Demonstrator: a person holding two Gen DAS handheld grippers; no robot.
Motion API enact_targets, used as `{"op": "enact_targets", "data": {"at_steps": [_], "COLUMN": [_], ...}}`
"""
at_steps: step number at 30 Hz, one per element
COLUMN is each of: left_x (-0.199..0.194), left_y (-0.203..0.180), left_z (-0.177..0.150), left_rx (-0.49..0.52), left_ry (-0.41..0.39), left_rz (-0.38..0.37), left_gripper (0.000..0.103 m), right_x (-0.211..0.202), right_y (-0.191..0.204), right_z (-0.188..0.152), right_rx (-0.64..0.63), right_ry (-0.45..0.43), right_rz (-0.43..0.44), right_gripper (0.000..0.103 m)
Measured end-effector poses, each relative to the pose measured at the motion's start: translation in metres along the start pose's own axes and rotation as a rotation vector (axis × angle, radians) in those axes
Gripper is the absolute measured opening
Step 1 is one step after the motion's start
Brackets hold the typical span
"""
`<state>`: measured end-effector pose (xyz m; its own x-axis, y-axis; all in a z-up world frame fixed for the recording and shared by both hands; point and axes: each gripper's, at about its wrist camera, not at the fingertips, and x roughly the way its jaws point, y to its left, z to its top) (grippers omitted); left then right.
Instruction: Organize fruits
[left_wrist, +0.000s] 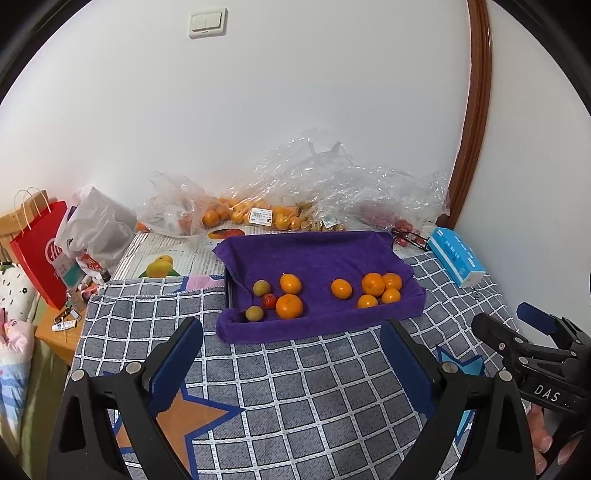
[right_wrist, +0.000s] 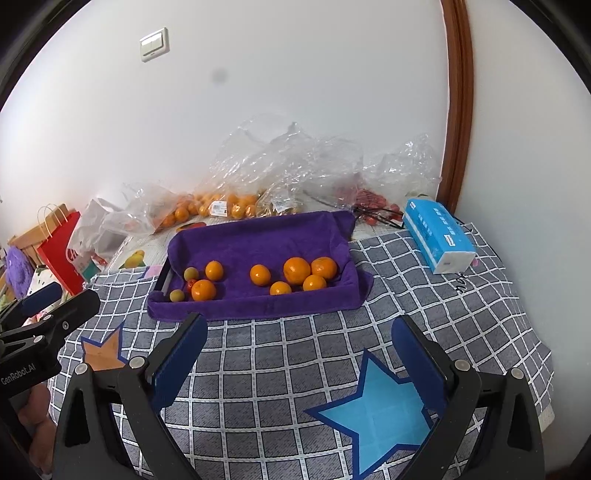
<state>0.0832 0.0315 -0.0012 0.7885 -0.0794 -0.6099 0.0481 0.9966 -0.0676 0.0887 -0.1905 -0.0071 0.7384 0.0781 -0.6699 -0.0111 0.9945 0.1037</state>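
A tray lined with a purple towel (left_wrist: 317, 254) (right_wrist: 258, 236) sits in the middle of the checked cloth. Several oranges lie in it: a cluster at the right (left_wrist: 380, 288) (right_wrist: 306, 273), one alone in the middle (left_wrist: 341, 288) (right_wrist: 260, 275), two at the left (left_wrist: 289, 305) (right_wrist: 203, 290). Two small green-brown fruits (left_wrist: 254, 314) (right_wrist: 177, 295) and a small red fruit (left_wrist: 269, 301) (right_wrist: 191, 284) lie at the tray's left end. My left gripper (left_wrist: 291, 360) is open over bare cloth, short of the tray. My right gripper (right_wrist: 299, 354) is open too, empty, also short of the tray.
Clear plastic bags with more oranges (left_wrist: 236, 214) (right_wrist: 210, 206) and red fruits (right_wrist: 373, 201) lie against the wall. A blue tissue pack (left_wrist: 456, 256) (right_wrist: 437, 236) lies at the right. A red paper bag (left_wrist: 40, 251) and clutter stand left of the table. The other gripper (left_wrist: 535, 343) (right_wrist: 44, 314) shows at each view's edge.
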Motion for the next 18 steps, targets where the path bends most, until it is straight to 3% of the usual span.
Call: {"op": "enact_targets", "data": {"at_steps": [18], "left_x": [0.0018], "left_y": [0.002], "left_z": [0.0006], "left_rx": [-0.008], "left_ry": [0.0], "left_rz": [0.001], "left_gripper": [0.097], "right_x": [-0.0005], "right_y": [-0.001], "right_z": [-0.0001], "right_rx": [0.007], "right_ry": [-0.007], "right_rz": [-0.002], "right_gripper": [0.099]}}
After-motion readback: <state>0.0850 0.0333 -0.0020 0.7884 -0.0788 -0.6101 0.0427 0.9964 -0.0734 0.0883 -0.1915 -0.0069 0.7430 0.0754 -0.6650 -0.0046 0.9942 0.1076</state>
